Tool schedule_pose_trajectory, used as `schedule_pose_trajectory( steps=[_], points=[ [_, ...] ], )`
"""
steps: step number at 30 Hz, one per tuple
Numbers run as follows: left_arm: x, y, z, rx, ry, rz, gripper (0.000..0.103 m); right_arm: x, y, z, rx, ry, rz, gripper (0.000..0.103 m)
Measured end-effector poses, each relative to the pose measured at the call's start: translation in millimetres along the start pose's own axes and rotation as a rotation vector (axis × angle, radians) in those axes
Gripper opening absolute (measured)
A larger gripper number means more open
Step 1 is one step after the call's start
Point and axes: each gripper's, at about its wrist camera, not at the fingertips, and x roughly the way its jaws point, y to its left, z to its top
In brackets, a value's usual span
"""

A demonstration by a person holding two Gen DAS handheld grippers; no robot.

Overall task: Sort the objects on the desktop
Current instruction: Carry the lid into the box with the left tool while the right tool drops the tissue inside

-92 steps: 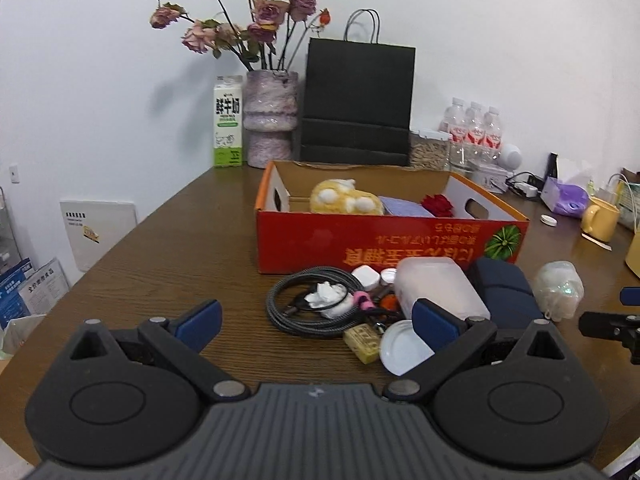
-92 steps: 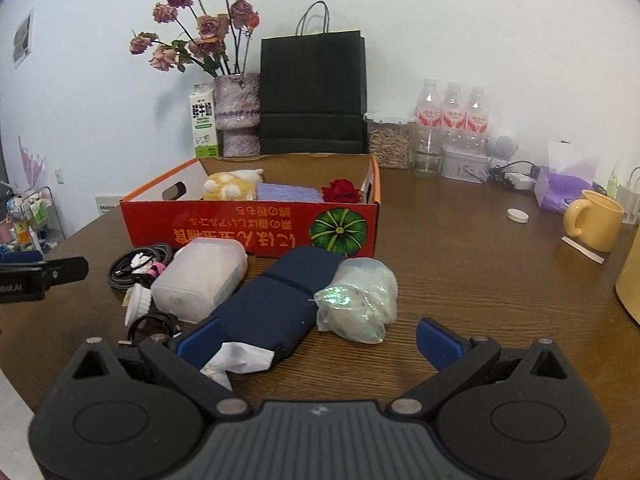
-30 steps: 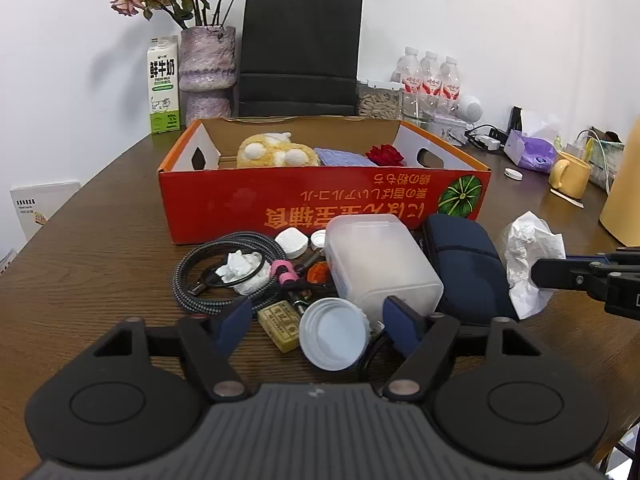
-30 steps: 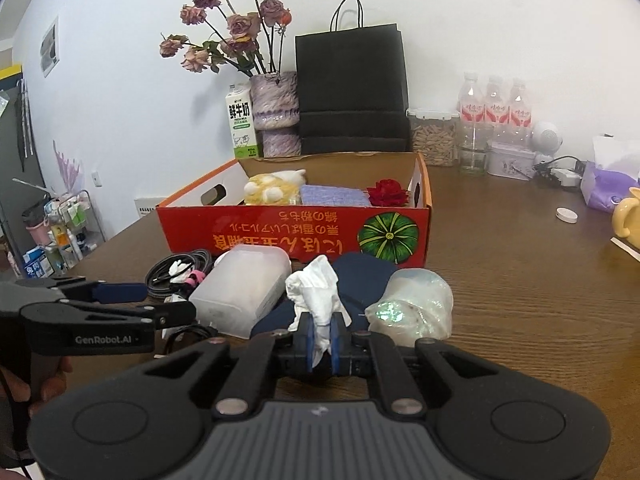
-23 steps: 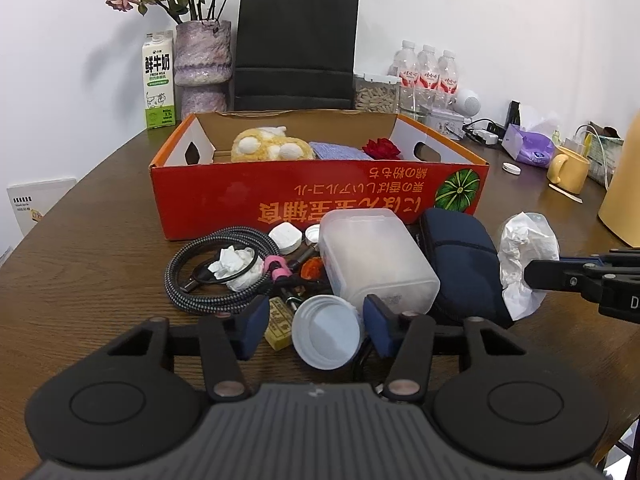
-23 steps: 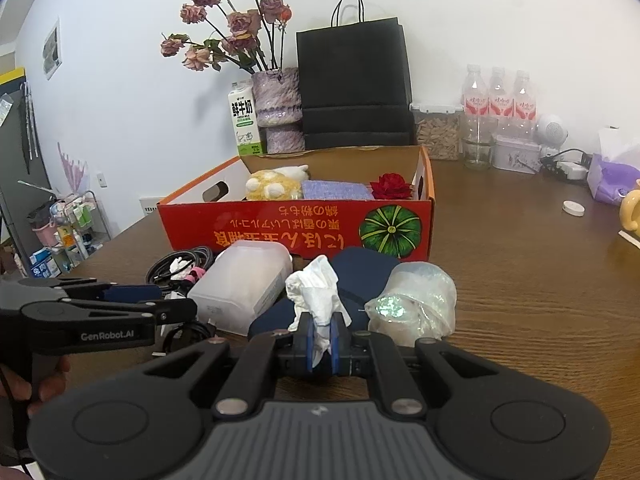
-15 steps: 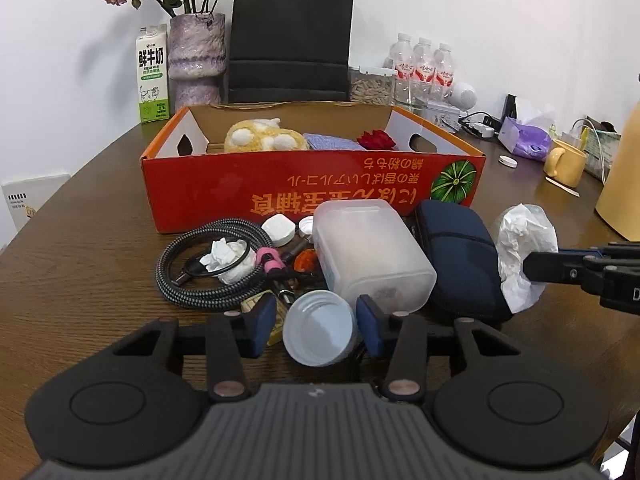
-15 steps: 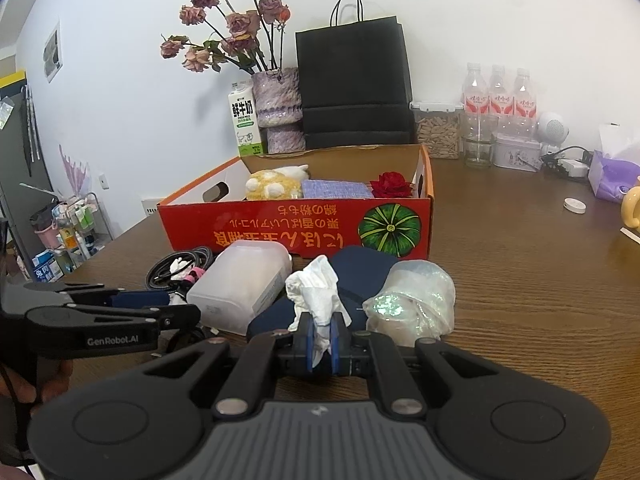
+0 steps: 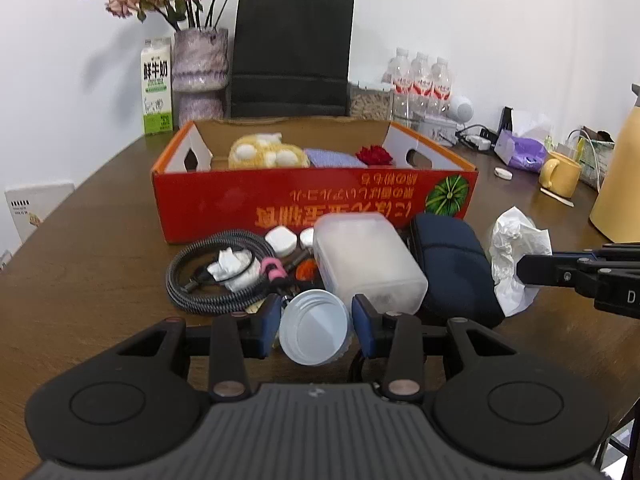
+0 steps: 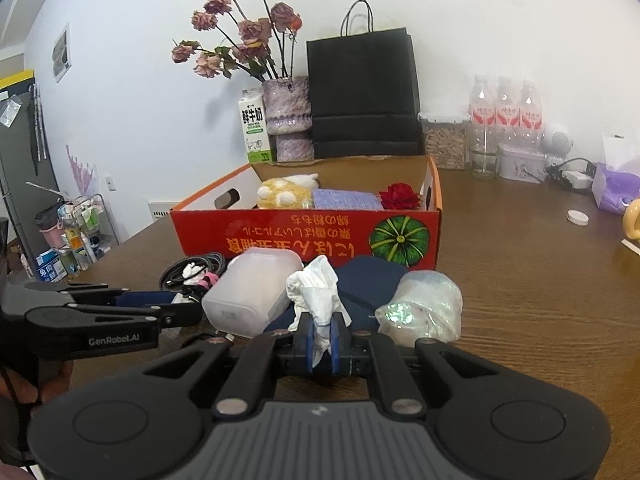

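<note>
A white round lid point(image 9: 314, 332) sits between the blue pads of my left gripper point(image 9: 316, 320), whose jaws are closing and touch its two sides. It lies at the near edge of a heap: a coiled grey cable point(image 9: 192, 276), a frosted plastic box point(image 9: 364, 256) and a navy pouch point(image 9: 452, 264). My right gripper point(image 10: 322, 340) is shut on a crumpled white tissue point(image 10: 316, 292), held above the pouch. Behind the heap stands the red cardboard box point(image 9: 224, 204) with a yellow plush toy point(image 9: 264, 152) and a red rose point(image 9: 374, 155) inside.
An iridescent plastic bag point(image 10: 424, 308) lies right of the pouch. At the back stand a black paper bag point(image 9: 292, 56), a vase of dried roses point(image 9: 200, 68), a milk carton point(image 9: 157, 88) and water bottles point(image 9: 420, 80). A yellow mug point(image 9: 560, 172) is at the right.
My left gripper came closer to the heap and its jaws narrowed from wide apart to the sides of the white lid. The right gripper, open at first, now holds the tissue still.
</note>
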Motion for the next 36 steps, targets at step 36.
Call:
schedule_pose_trajectory(
  steps=[36],
  points=[
    [132.2, 63.5, 171.6, -0.069, 0.048, 0.154, 0.04, 173.8, -35.8, 176.6, -0.044, 0.135, -0.088, 0.008]
  ],
)
